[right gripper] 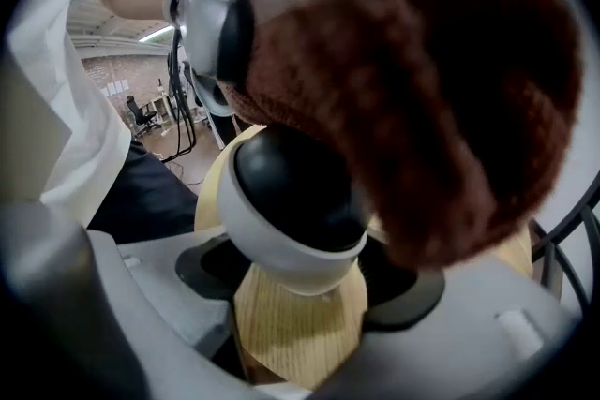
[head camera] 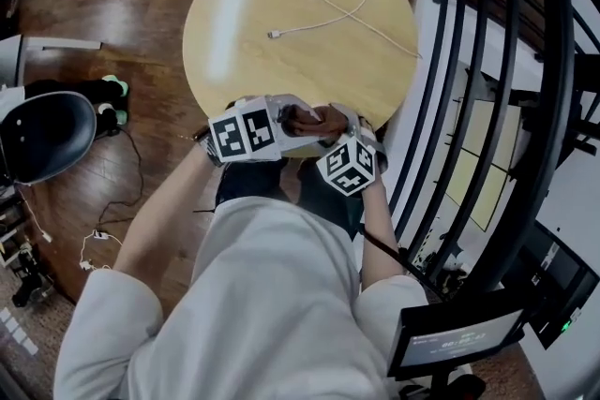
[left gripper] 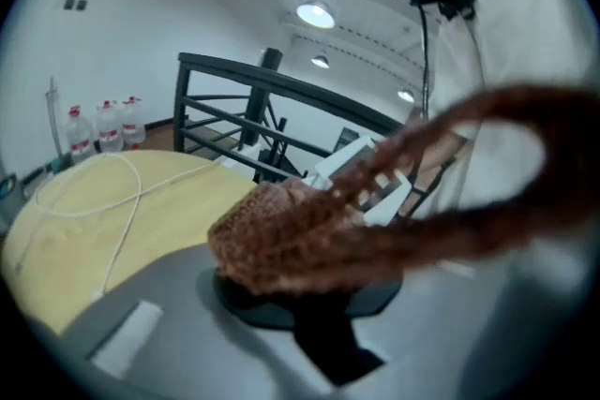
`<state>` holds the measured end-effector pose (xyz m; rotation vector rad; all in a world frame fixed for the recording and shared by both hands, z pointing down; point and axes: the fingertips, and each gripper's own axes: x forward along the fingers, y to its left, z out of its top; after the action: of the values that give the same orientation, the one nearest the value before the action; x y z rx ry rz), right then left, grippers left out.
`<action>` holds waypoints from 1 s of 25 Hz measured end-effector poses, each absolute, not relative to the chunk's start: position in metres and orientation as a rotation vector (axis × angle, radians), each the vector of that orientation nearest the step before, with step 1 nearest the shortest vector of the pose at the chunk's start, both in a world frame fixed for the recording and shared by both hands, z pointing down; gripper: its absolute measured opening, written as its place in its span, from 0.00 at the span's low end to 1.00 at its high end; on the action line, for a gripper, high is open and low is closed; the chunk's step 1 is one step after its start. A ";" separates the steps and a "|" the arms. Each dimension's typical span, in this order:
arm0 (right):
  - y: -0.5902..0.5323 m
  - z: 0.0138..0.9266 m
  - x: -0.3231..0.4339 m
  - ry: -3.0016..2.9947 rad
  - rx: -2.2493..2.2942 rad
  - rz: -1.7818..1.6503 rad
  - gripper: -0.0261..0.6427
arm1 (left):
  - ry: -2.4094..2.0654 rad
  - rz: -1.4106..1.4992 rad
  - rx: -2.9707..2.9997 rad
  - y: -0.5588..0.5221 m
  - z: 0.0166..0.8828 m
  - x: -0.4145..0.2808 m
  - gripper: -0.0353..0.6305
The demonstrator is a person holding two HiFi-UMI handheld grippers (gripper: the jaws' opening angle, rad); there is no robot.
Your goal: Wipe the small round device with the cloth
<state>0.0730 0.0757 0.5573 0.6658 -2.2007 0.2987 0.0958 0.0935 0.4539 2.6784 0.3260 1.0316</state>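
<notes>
The left tongs (left gripper: 305, 300) are closed on a brown knitted cloth (left gripper: 281, 234), which is bunched between them and trails off to the right in a blurred loop. The right tongs (right gripper: 300, 295) are closed on the small round device (right gripper: 291, 201), a white half-sphere with a black face set on a pale wooden base; the base is gripped between the two grey jaws. In the right gripper view the cloth is seen pressed against the upper right side of the device, covering part of its black face.

In the head view both tongs are held together just above the near edge of the round wooden tabletop (head camera: 234, 33), close to the person's body, with the cloth shown between the two marker cubes. The device itself cannot be made out in that view.

A white cable (head camera: 349, 12) is looped across the far half of the tabletop. A black railing (head camera: 487, 89) stands to the right, and a black chair (head camera: 42, 136) is seen at the left on the wooden floor.
</notes>
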 end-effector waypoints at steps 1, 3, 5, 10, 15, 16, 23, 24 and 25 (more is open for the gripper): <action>0.075 0.556 0.072 -2.215 0.680 0.292 0.56 | 0.384 1.112 2.703 0.099 0.454 0.096 0.17; 0.074 0.553 0.069 -2.243 0.710 0.282 0.56 | 0.505 1.290 2.747 0.107 0.458 0.094 0.17; 0.072 0.549 0.069 -2.263 0.735 0.282 0.56 | 0.618 1.454 2.786 0.108 0.458 0.094 0.17; 0.072 0.543 0.065 -2.285 0.762 0.289 0.56 | 0.852 1.712 2.775 0.099 0.464 0.099 0.17; 0.071 0.541 0.062 -2.283 0.779 0.281 0.56 | 1.013 1.816 2.630 0.083 0.473 0.102 0.17; 0.071 0.541 0.061 -2.281 0.783 0.284 0.56 | 1.032 1.804 2.597 0.083 0.472 0.102 0.17; 0.073 0.543 0.060 -2.276 0.782 0.286 0.56 | 0.982 1.711 2.536 0.076 0.467 0.099 0.17; 0.073 0.543 0.060 -2.276 0.781 0.286 0.56 | 0.972 1.715 2.531 0.074 0.467 0.097 0.17; 0.073 0.543 0.059 -2.275 0.780 0.286 0.56 | 0.964 1.724 2.525 0.073 0.468 0.094 0.17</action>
<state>0.0594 0.0734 0.5426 0.7801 -2.2755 0.2863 0.0939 0.0727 0.4675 2.5250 0.9644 1.7242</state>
